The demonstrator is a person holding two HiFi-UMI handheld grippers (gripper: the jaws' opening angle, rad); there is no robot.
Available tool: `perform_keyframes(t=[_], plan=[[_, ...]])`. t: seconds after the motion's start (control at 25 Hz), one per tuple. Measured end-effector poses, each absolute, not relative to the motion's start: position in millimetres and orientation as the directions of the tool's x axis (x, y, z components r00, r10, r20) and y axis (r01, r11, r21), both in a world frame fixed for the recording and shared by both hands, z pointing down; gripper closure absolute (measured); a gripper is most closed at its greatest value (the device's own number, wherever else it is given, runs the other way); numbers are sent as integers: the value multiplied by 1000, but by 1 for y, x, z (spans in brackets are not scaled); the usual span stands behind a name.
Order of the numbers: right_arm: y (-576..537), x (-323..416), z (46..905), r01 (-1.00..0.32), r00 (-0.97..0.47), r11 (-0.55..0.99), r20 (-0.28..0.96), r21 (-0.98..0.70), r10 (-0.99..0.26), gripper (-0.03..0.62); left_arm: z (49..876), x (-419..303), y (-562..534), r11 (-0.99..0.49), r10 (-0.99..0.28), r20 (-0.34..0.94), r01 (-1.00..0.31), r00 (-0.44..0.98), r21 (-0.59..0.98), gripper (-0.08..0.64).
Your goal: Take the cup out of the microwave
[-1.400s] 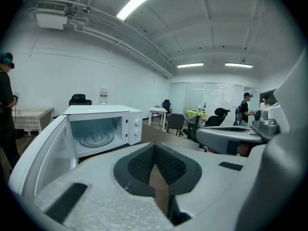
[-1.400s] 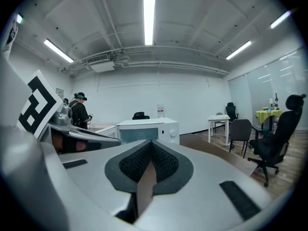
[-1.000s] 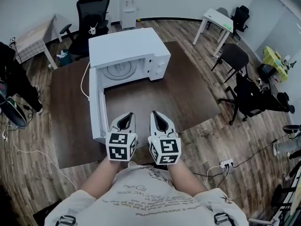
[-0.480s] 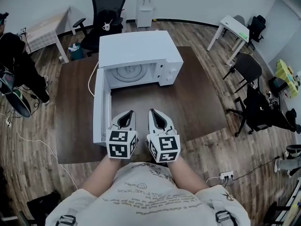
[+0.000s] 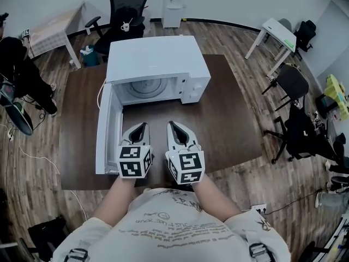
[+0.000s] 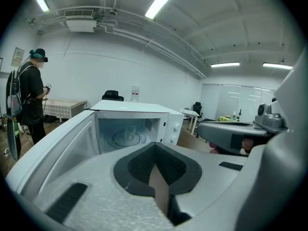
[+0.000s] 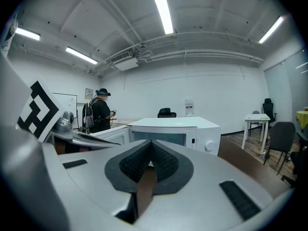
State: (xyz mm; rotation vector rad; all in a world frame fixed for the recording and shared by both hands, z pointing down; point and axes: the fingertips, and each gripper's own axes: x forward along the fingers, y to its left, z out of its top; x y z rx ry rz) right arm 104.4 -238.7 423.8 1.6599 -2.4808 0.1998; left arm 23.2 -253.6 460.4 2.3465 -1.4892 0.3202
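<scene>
While the cup (image 6: 129,134), a clear glass, stood upright on the turntable (image 6: 126,139) inside the microwave (image 5: 158,61), the door (image 5: 107,138) hung wide open to the left. The microwave sat on a dark brown table (image 5: 232,119). In front of the open cavity, well apart from the cup, the left gripper (image 5: 140,126) and the right gripper (image 5: 171,124) were held side by side over the table's near part. Each had its jaws pressed together at the tips with nothing between them. Farther off, a black office chair (image 5: 128,4) stood behind the microwave, and a person (image 6: 30,97) in dark clothes stood at the left.
</scene>
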Motion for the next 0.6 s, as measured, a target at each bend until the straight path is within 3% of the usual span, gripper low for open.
perform_keyframes(t=[0.6], plan=[[-290, 128, 434, -895, -436, 445, 241, -18, -867, 577, 483, 30, -341, -336, -850, 394, -936, 350, 106, 546]])
